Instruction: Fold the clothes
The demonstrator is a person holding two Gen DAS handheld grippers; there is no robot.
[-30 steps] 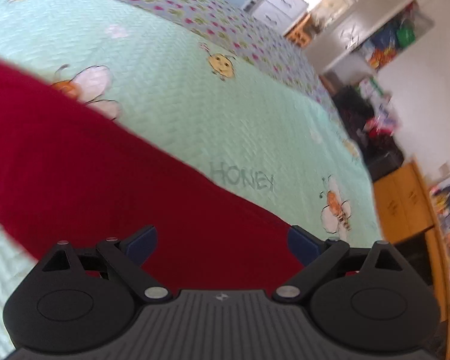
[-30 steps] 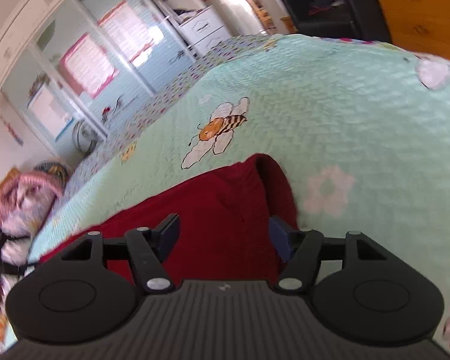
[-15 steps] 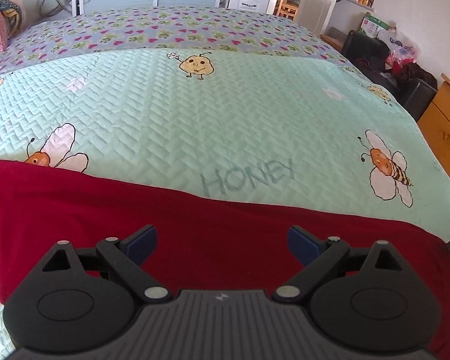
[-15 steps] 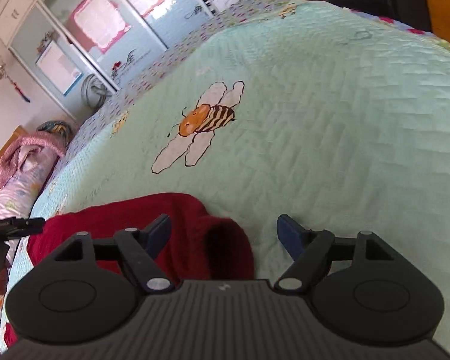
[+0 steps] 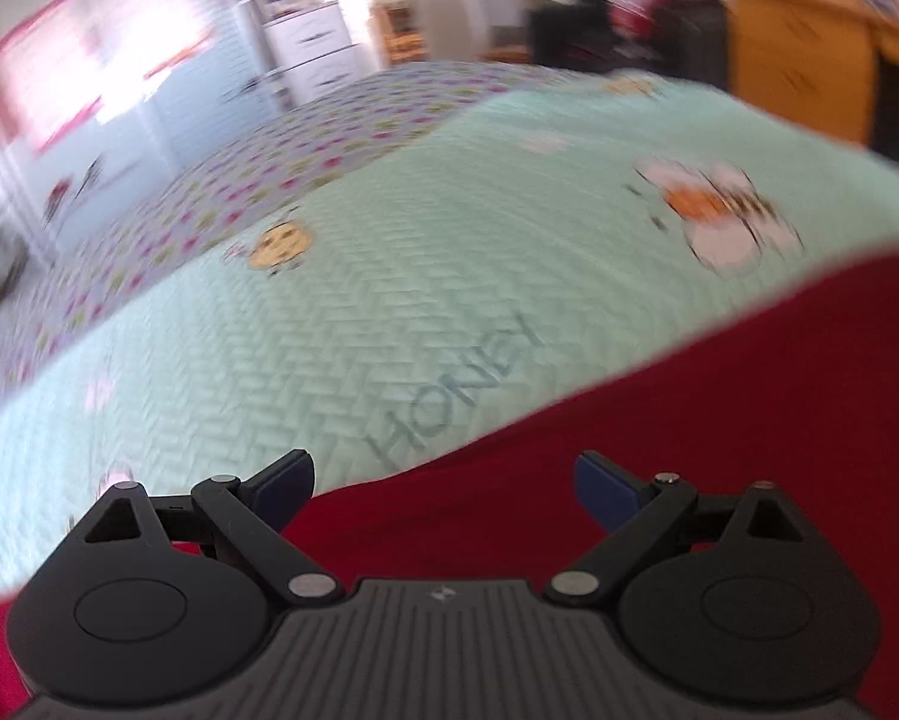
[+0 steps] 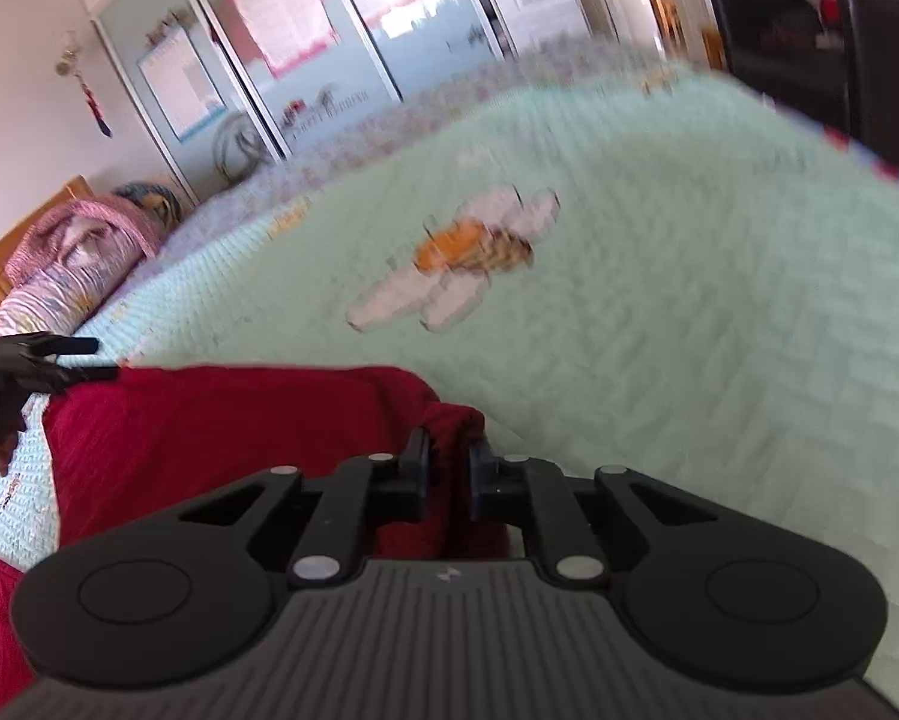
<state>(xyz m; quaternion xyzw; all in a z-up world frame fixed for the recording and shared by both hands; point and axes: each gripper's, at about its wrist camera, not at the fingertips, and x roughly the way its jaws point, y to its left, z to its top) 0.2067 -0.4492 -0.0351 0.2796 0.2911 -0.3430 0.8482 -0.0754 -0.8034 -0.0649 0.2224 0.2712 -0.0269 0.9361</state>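
- Mint-green quilting with bee prints covers the bed (image 5: 425, 276); in the left wrist view the word HONEY is stitched near its middle, a purple flowered strip runs along the far edge, and white cupboards and a wooden cabinet (image 5: 803, 78) stand blurred behind.
- Same view: the red garment (image 5: 719, 420) lies flat on the bed, filling the lower right and passing under the tool. The left tongs (image 5: 443, 483) stand wide apart above the garment's edge, with no cloth pinched between the blue pads.
- Right wrist view: the bed (image 6: 689, 312) stretches away with a large bee print at centre; sliding wardrobe doors (image 6: 305, 48) line the far wall and a pink patterned bundle (image 6: 71, 264) lies by the wooden headboard at left.
- Same view: the red garment (image 6: 221, 426) lies across the lower left of the bed. The right tongs (image 6: 449, 468) are closing, with a raised bunch of the garment's corner between the nearly meeting pads.
- At the left edge of this view the left tongs (image 6: 59, 360) show as dark fingers beside the garment's far end.
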